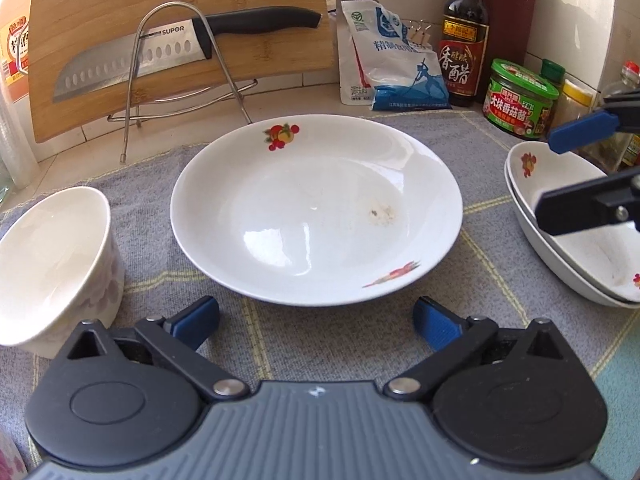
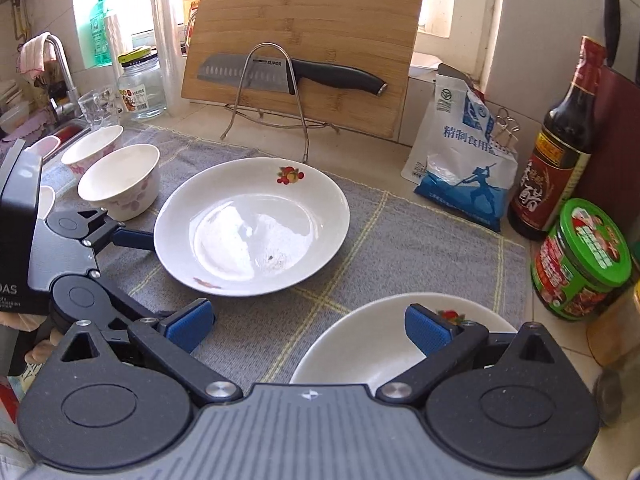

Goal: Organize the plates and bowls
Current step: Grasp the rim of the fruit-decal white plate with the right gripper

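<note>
Midway, by my read: two plates (image 1: 576,248) stacked at right, one plate (image 1: 316,208) & bowls (image 2: 120,180) still loose; my left gripper (image 1: 316,322) & right gripper (image 2: 308,326) both wide, empty.

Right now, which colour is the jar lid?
Green lid; the right wrist view shows it best.

The counter carries three plates: one lone plate (image 1: 316,216) and a stack of two (image 1: 576,248). Two flower-patterned bowls (image 2: 120,180) (image 2: 94,148) stand together. There is also one cutting board (image 2: 304,40), one knife (image 2: 292,74), one vinegar bottle (image 2: 560,152), one salt bag (image 2: 464,168) and one green-lidded jar (image 2: 584,260).
</note>
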